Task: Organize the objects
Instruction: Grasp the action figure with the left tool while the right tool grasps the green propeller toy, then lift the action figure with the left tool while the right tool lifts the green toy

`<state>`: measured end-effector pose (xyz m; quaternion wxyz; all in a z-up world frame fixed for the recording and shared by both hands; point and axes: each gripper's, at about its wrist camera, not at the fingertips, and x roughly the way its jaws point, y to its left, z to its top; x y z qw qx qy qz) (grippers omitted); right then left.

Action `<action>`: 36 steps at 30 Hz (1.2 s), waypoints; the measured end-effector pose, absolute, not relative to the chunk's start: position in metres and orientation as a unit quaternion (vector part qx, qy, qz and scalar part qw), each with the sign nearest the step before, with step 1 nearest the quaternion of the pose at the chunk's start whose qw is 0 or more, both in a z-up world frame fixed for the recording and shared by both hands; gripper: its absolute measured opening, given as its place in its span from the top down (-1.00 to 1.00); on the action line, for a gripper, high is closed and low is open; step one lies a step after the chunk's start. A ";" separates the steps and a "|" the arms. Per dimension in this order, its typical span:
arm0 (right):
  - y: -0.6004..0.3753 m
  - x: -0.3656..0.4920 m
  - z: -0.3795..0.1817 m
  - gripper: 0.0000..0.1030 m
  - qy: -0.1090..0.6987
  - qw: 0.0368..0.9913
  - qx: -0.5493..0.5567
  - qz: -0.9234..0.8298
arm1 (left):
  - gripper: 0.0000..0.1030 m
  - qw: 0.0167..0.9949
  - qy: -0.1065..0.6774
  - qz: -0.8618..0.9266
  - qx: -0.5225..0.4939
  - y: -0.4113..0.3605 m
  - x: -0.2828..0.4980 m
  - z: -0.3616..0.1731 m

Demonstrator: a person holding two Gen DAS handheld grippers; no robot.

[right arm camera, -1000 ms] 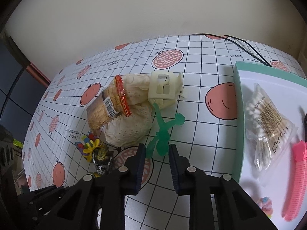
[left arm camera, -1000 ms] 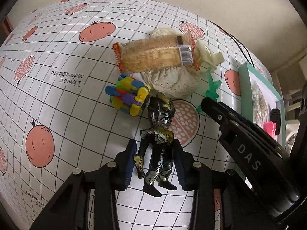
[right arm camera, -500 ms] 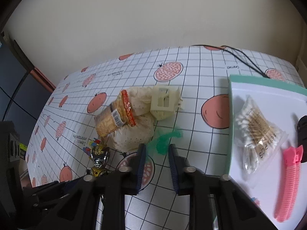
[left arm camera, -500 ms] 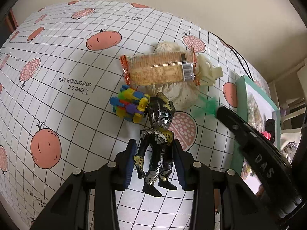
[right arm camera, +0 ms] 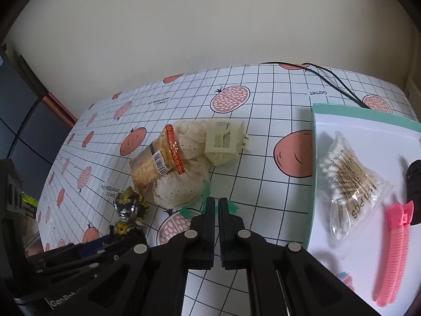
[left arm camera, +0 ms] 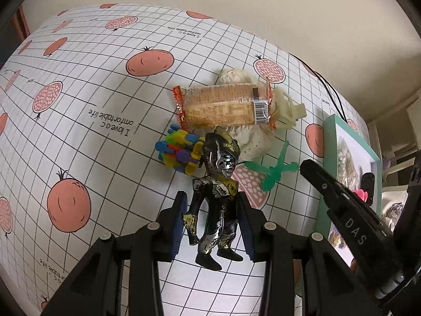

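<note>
While the left gripper [left arm camera: 213,222] clamps the armoured figure [left arm camera: 218,192] by its torso, lifting it clear, the right gripper [right arm camera: 216,205] pinches the green toy [left arm camera: 276,167] at the pile's five o'clock, tray [right arm camera: 311,184] waiting at three o'clock on the bench [right arm camera: 263,184].

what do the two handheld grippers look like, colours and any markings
Both are matte black plastic with silver screw heads on the finger arms. The left gripper has blue ribbed pads. The right gripper has black pads and white "DAS" lettering on its side.
</note>
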<state>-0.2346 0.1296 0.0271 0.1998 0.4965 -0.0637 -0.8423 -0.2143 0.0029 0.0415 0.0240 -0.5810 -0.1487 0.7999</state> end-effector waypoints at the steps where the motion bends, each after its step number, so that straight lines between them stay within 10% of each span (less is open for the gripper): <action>1: 0.129 -0.235 0.026 0.92 -0.062 0.199 0.498 -0.842 | 0.24 0.022 -0.149 0.800 -0.580 0.002 -0.214 0.042; 8: 0.129 -0.237 0.019 0.84 -0.053 0.187 0.503 -0.842 | 0.24 0.022 -0.153 0.800 -0.579 0.001 -0.214 0.042; 18: 0.129 -0.241 0.015 0.19 -0.062 0.176 0.504 -0.843 | 0.24 0.022 -0.161 0.799 -0.579 -0.001 -0.212 0.041; 36: 0.113 -0.245 0.004 0.25 -0.044 0.154 0.508 -0.846 | 0.23 0.022 -0.164 0.796 -0.582 -0.003 -0.214 0.040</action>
